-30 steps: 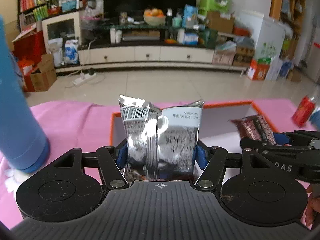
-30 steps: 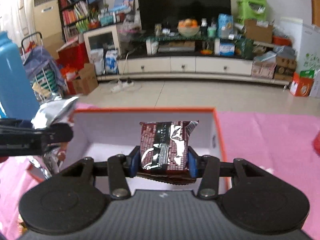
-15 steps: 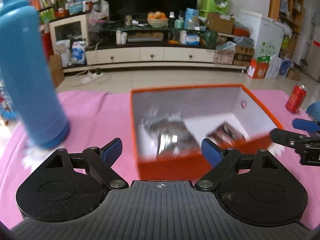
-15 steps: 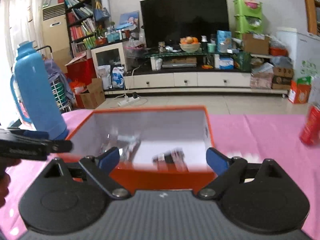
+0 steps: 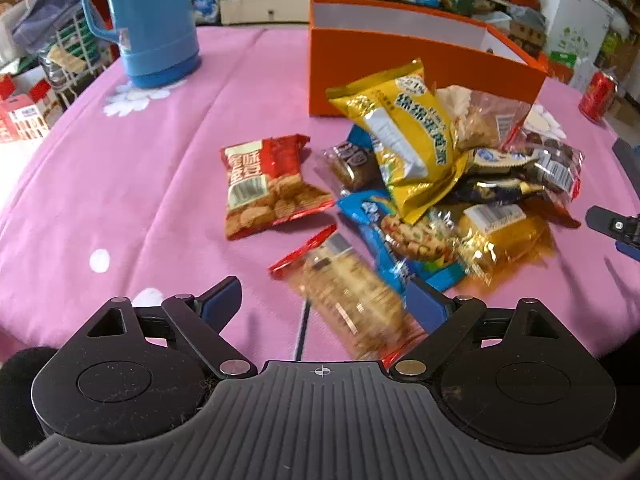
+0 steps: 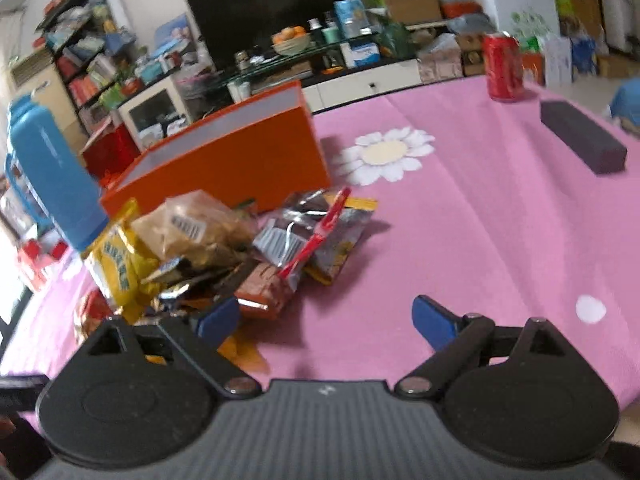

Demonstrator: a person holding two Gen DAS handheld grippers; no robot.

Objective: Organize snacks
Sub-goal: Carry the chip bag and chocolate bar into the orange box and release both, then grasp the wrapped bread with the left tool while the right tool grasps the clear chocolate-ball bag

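Observation:
A pile of snack packets lies on the pink tablecloth in front of the orange box [image 5: 420, 60], which also shows in the right wrist view [image 6: 240, 156]. The pile holds a yellow bag [image 5: 404, 136], a red biscuit packet [image 5: 268, 184], a blue packet [image 5: 384, 232] and a clear cracker packet [image 5: 348, 292]. My left gripper [image 5: 324, 300] is open, low over the table, with the cracker packet between its fingers. My right gripper [image 6: 326, 316] is open and empty at the right of the pile [image 6: 224, 240]; its tip shows in the left wrist view [image 5: 616, 224].
A blue thermos [image 5: 148, 20] stands left of the box; it also shows in the right wrist view [image 6: 52, 176]. A red can [image 6: 502, 68] and a dark block [image 6: 582, 142] are at the far right. Bare pink cloth [image 6: 480, 240] lies right of the pile.
Both grippers let their packets go into the orange box, opened, and pulled back and down to the snack pile in front of the box.

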